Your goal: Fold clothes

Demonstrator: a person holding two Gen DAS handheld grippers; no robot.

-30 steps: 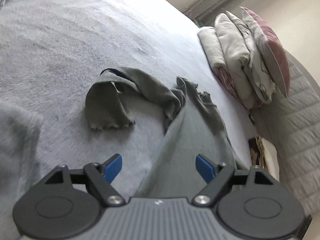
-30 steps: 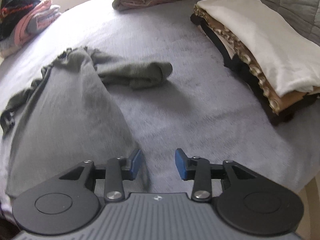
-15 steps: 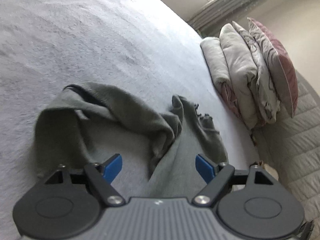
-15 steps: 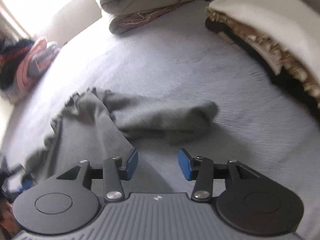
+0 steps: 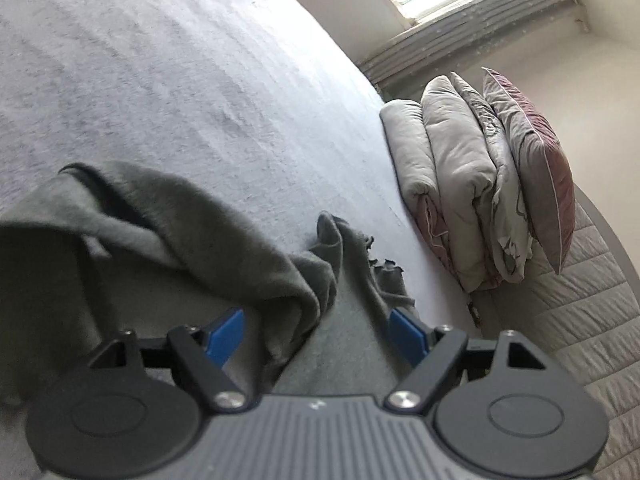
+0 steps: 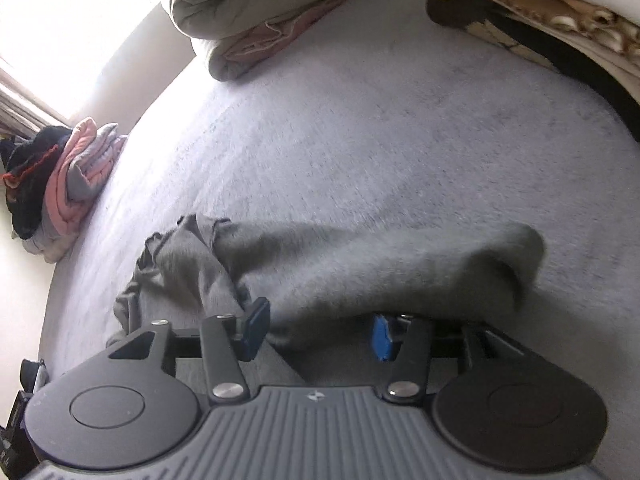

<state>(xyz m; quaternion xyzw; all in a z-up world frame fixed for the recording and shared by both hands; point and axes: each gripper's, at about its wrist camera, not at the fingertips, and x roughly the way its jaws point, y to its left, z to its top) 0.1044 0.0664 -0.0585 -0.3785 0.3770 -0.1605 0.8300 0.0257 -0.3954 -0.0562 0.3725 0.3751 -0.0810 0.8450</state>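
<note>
Left wrist view: your left gripper [image 5: 316,330] sits low over the rumpled olive-grey knit garment [image 5: 168,232], blue-padded fingers [image 5: 224,334] spread wide, nothing clamped between them. A folded-over sleeve of that garment lies at left, its bunched ridge running down between your fingers; the frilled edge trails off to the right. All of it rests on the pale grey plush bedspread [image 5: 180,80]. Further right, a stack of folded grey and pink quilts and pillows [image 5: 480,184] stands against the quilted headboard [image 5: 592,320].

Right wrist view: at far left, a small pile of folded pink, grey and black clothes [image 6: 60,176] near the bed edge. Your right gripper [image 6: 318,330] is also parted, with the garment's other sleeve [image 6: 380,268] draped just ahead of the fingertips, partly covering the right one. Whether it touches, you cannot tell. Top right, a stack of cream, tan and black folded textiles [image 6: 540,20].
</note>
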